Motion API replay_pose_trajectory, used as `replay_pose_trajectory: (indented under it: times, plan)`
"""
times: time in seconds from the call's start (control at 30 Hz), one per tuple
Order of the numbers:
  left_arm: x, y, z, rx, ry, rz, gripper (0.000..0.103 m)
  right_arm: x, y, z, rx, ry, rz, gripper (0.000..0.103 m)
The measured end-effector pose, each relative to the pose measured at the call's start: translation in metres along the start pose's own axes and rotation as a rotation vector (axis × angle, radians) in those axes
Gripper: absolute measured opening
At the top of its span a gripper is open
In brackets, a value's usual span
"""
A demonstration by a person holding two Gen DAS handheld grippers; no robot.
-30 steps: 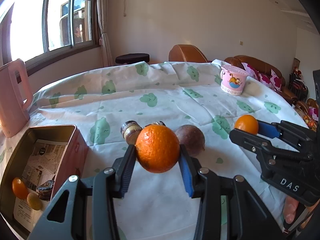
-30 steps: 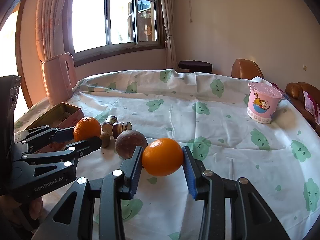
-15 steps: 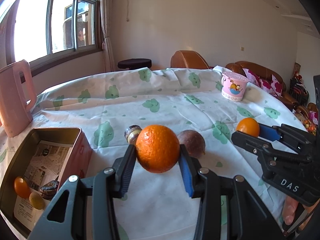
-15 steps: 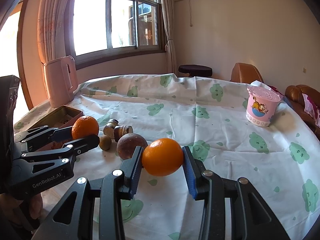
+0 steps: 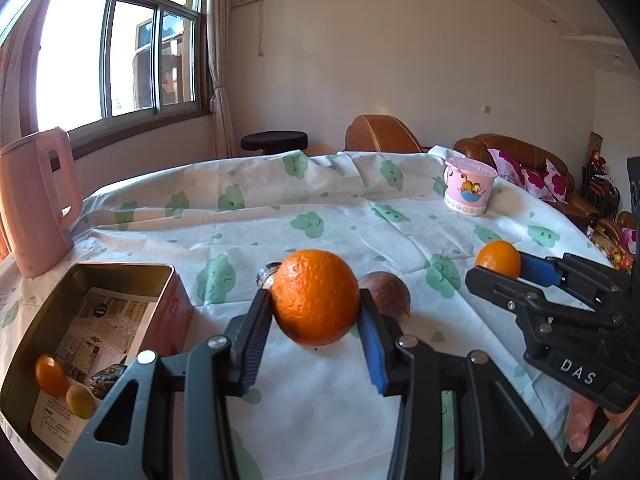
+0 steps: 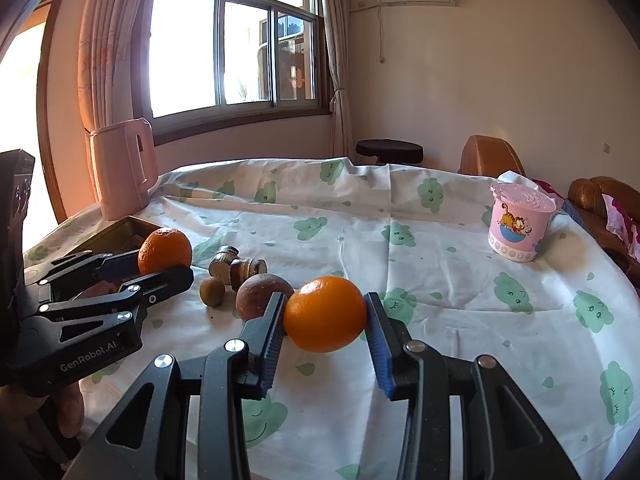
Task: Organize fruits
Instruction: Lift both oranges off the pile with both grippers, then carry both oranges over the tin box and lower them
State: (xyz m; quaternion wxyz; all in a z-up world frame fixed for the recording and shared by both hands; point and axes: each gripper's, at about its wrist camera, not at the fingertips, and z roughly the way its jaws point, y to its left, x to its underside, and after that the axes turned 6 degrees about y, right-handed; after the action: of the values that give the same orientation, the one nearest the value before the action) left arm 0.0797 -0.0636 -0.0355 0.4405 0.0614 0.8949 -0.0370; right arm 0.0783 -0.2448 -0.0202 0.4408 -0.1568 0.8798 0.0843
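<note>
Left wrist view: the left hand-held gripper (image 5: 316, 344) pinches a round, dimpled orange (image 5: 316, 297) between its blue pads, above a bench covered with a white cloth printed with green clouds (image 5: 320, 216). Beside it at lower left sits an open rectangular metal tin (image 5: 132, 272) holding small fruits. Right wrist view: the right hand-held gripper (image 6: 326, 340) pinches a smoother orange (image 6: 325, 314), with a round brown fruit (image 6: 260, 294) just behind.

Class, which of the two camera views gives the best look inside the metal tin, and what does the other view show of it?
The left wrist view: the tin lies open, showing printed paper and small fruits. The right wrist view shows only its far corner behind the left gripper.
</note>
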Motion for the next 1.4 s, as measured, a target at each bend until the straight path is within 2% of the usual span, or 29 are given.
replay_pose_trajectory:
  times: [0.5, 0.77, 1.4]
  plan:
    - [0.002, 0.003, -0.013, -0.031, -0.068, -0.013, 0.044, 0.001, 0.004, -0.007, 0.026, -0.037, -0.02, 0.041]
    - [0.007, 0.016, -0.02, -0.043, -0.07, -0.046, 0.044, 0.0, 0.015, -0.004, 0.04, -0.023, -0.068, 0.041]
    - [0.014, 0.074, -0.046, -0.137, -0.094, -0.128, 0.044, -0.032, 0.072, -0.005, -0.052, -0.02, -0.174, 0.041]
